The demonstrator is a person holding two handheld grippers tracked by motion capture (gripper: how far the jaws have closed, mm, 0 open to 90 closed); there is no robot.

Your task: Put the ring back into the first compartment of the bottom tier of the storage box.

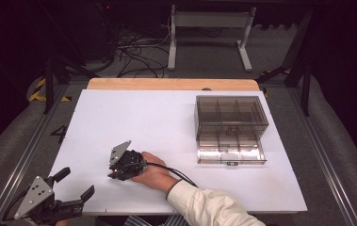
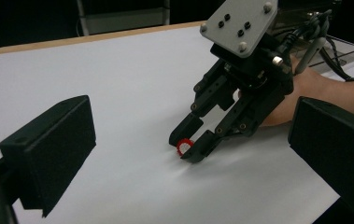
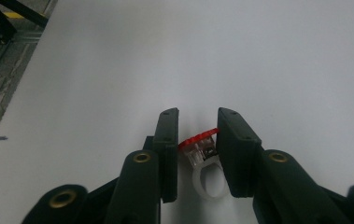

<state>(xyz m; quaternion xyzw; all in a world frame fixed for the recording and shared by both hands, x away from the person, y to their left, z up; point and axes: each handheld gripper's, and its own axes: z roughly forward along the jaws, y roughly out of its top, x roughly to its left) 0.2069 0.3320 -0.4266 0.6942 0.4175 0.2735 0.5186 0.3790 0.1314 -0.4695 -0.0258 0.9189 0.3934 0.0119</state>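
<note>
White tabletop (image 1: 166, 122). Right gripper (image 3: 197, 149) tips down on it, jaws narrowed around small red-topped ring (image 3: 201, 148), which lies between the pads, apparently pinched. Left gripper (image 1: 75, 186) idle, wide open, farther off.

a small toy ring (image 3: 202, 163), red toothed top on a clear white band, lies near the white table's (image 1: 166, 122) front-left part.
</note>
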